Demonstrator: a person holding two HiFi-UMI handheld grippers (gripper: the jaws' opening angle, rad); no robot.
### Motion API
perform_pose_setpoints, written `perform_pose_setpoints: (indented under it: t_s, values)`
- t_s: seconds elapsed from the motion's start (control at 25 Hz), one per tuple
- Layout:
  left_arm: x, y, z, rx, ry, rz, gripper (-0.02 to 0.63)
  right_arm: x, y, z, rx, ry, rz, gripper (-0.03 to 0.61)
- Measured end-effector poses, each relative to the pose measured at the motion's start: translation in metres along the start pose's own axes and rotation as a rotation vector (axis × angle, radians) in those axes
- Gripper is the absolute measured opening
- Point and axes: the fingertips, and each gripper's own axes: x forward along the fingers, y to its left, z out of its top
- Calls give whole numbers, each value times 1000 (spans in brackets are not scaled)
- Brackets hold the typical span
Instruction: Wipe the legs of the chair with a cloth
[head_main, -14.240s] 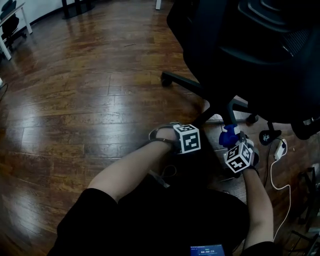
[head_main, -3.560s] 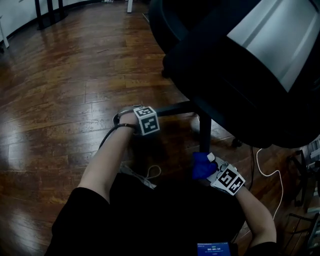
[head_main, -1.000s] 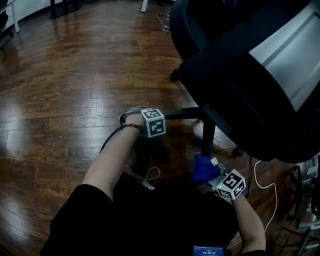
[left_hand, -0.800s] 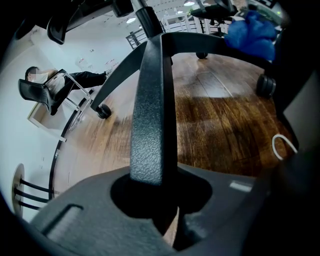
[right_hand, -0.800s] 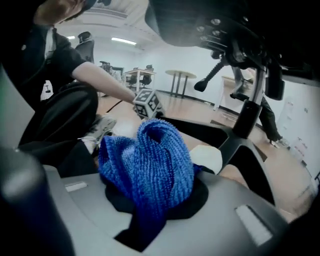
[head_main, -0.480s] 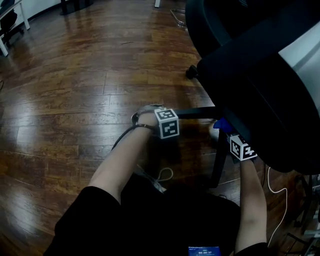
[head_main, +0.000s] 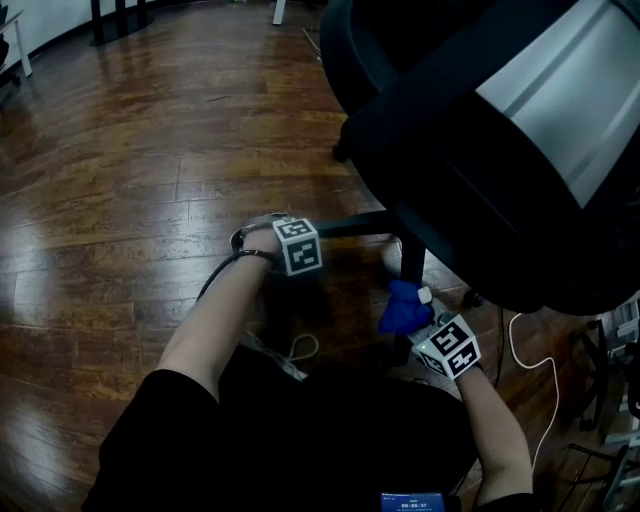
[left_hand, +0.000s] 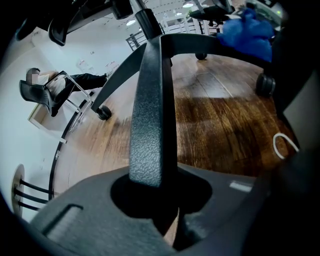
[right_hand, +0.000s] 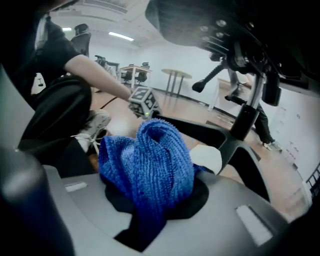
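The black office chair (head_main: 480, 120) fills the upper right of the head view, its seat hanging over the star base. My left gripper (head_main: 318, 232) is shut on one base leg (head_main: 360, 222). That same textured leg (left_hand: 150, 100) runs up between the jaws of the left gripper (left_hand: 155, 200) in the left gripper view. My right gripper (head_main: 420, 318) is shut on a bunched blue cloth (head_main: 403, 306), which lies against the near leg (head_main: 412, 268). In the right gripper view the blue cloth (right_hand: 150, 160) bulges out of the right gripper (right_hand: 150, 200), with the chair base (right_hand: 240, 135) just behind it.
A white cable (head_main: 530, 350) loops on the wooden floor (head_main: 130, 200) at the right, beside a metal rack (head_main: 620, 400). A caster (head_main: 340, 152) sits under the seat's far side. My knees and a laced shoe (head_main: 295, 352) are close below the grippers.
The right gripper with the cloth went up the near leg toward the hub, then came back down toward me. The left gripper has kept its hold on its leg.
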Motion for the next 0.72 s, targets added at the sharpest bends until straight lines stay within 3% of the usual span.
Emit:
perform_pose_setpoints:
  t_s: [0.16,0.28,0.44,0.72]
  values:
    - [1,-1,0,-16,5,-12,64,-18,60,-30,-52,66,157,80]
    - [1,-1,0,-22,7,-14,64,-17,62,-34,-104,110,163,80]
    - [1,0,1,-16,5,-11,64,-1,12,-15,-88,79,44,80]
    - [1,2,2,5,1,20,61,33,-128,50,89,-45,-237,80]
